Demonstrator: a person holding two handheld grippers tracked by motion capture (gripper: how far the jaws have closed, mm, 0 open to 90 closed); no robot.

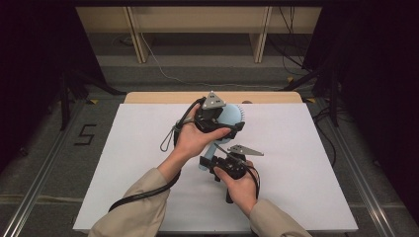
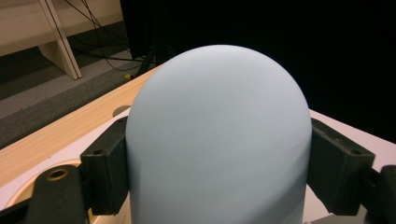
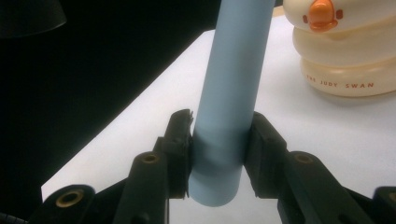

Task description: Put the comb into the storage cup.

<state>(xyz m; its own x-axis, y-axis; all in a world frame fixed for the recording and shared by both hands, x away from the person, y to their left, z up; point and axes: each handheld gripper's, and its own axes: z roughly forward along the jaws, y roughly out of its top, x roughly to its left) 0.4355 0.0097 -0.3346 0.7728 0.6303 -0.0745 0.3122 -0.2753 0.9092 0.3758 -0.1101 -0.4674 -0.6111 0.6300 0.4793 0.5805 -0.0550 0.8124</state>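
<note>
L gripper (image 1: 225,129) clamped the pale blue fan's (image 1: 232,116) rounded head w/ pads touching both sides, R gripper (image 1: 210,162) clenched its handle (image 3: 231,93).

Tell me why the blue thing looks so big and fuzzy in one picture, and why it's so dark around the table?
In the left gripper view the blue fan head sits right against the camera, so it looks huge and soft-edged. In the right gripper view the blue handle is sharper, while the cream duck-faced thing behind glows bright. In the high view light falls on the white table; the sides stay black.
</note>
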